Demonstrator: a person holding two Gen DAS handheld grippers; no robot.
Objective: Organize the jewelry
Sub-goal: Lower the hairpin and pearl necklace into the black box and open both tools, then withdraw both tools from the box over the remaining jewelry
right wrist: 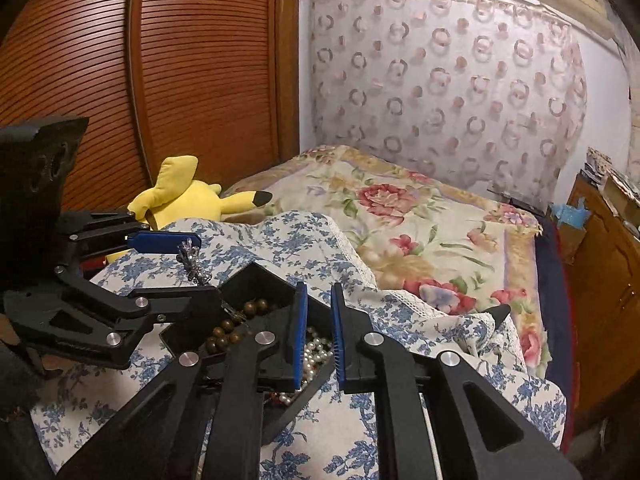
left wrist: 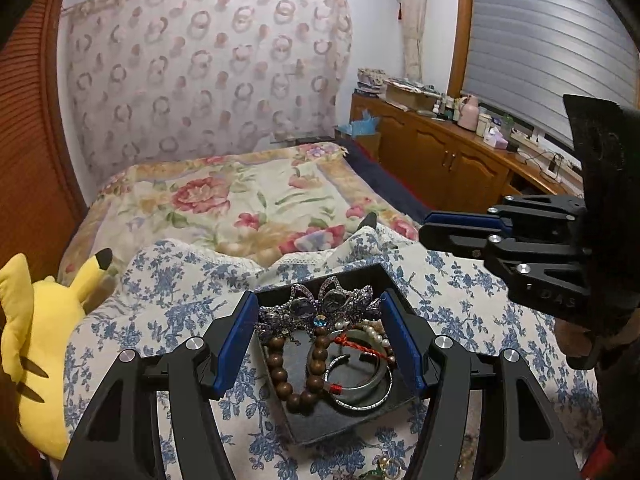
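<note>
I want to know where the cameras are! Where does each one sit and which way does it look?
Left wrist: sits on the left gripper, looking along its open fingers at the black jewelry tray; the right gripper shows too.
Right wrist: sits on the right gripper, looking over the tray toward the floral bed; the left gripper shows.
Both share tray, brown bead bracelet and yellow plush toy.

A black jewelry box (left wrist: pixel 344 420) is seen on a white cloth (left wrist: pixel 452 292) printed with blue flowers. Brown wooden beads (left wrist: pixel 316 364), white pearls (right wrist: pixel 316 354) and a purple jewelled hairpiece (left wrist: pixel 320 300) are contained. At 9 o'clock, a yellow plush (left wrist: pixel 36 344) with black-tipped ears is shown.
</note>
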